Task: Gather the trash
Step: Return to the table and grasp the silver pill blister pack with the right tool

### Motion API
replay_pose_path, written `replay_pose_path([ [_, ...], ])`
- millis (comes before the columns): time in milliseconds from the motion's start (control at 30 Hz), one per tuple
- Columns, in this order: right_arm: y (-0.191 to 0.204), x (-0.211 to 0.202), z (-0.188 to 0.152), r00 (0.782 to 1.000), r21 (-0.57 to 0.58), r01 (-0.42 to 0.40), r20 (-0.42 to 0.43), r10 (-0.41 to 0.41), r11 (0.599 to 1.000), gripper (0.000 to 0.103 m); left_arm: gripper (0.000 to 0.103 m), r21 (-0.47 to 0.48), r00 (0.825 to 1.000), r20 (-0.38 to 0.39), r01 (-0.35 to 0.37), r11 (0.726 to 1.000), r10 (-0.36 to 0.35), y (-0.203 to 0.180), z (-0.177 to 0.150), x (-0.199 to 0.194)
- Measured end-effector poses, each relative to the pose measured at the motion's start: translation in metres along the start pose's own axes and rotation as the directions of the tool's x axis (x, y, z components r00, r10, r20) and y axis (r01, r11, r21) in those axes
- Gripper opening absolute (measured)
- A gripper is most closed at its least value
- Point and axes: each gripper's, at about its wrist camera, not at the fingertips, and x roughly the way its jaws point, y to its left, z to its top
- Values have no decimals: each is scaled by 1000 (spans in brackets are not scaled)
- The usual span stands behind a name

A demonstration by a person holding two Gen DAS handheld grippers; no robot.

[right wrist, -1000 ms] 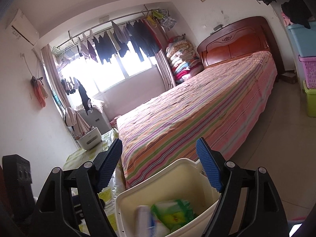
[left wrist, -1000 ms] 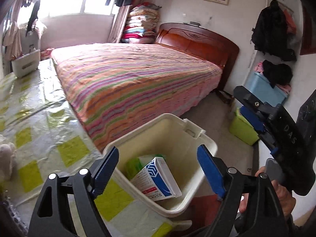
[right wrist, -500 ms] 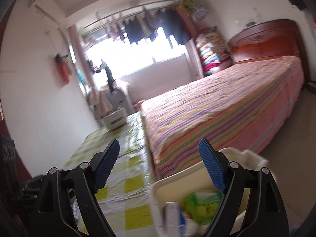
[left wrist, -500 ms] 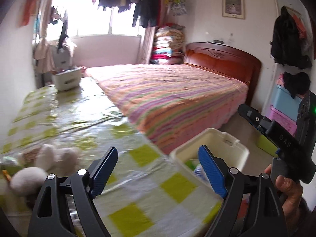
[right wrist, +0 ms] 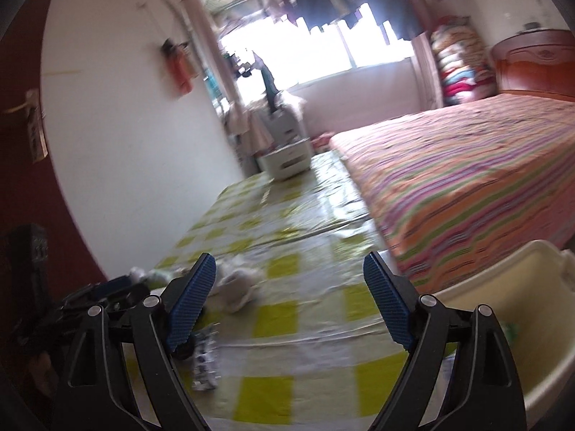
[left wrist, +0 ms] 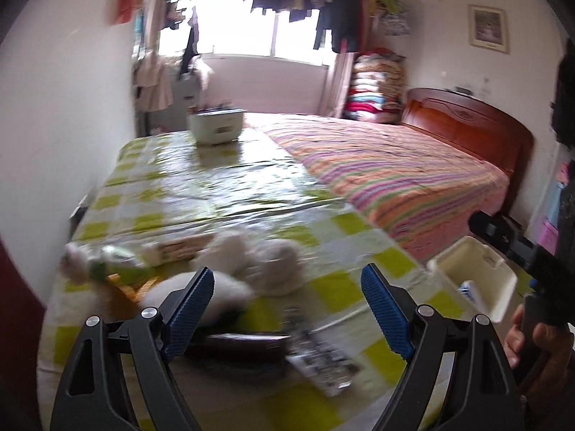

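Note:
My left gripper (left wrist: 287, 296) is open and empty above the near end of a table with a green-checked cloth (left wrist: 201, 186). Under it lie crumpled white tissues (left wrist: 266, 262), a dark flat object (left wrist: 237, 344), a printed wrapper (left wrist: 323, 362) and a small carton (left wrist: 179, 249). The cream trash bin (left wrist: 478, 276) stands off the table's right edge with a blue-white box (left wrist: 469, 289) inside. My right gripper (right wrist: 289, 298) is open and empty over the same table; the tissues (right wrist: 237, 283), the wrapper (right wrist: 205, 362) and the bin (right wrist: 521, 309) show there too.
A striped bed (left wrist: 395, 172) runs along the table's right side. A white basket (left wrist: 215, 125) sits at the table's far end. A white wall is to the left. The right gripper's body (left wrist: 532, 262) shows at the right of the left wrist view.
Both views have swung left, from the trash bin to the table. The bin has slid to the right edge and the tissues and wrapper have come into view. Both grippers stay open.

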Motion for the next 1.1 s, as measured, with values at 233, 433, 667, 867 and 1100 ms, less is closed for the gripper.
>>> replay_pose_path([
  [233, 49, 34, -15, 981, -70, -153, -130, 143, 986, 83, 82, -130, 993, -39, -113, 985, 109, 71, -13, -6],
  [433, 84, 56, -34, 939, -130, -269, -258, 230, 954, 83, 82, -263, 988, -71, -148, 954, 133, 113, -20, -8],
  [667, 96, 80, -56, 904, -180, -262, -388, 176, 948, 83, 82, -289, 985, -87, -165, 943, 146, 127, -25, -9],
  [867, 96, 96, -75, 866, -237, -240, -490, 97, 942, 83, 82, -297, 985, -91, -166, 940, 145, 131, -25, -11],
  [1100, 99, 107, -89, 840, -317, -203, -542, -2, 927, 64, 82, -295, 986, -102, -157, 942, 133, 132, -28, -9],
])
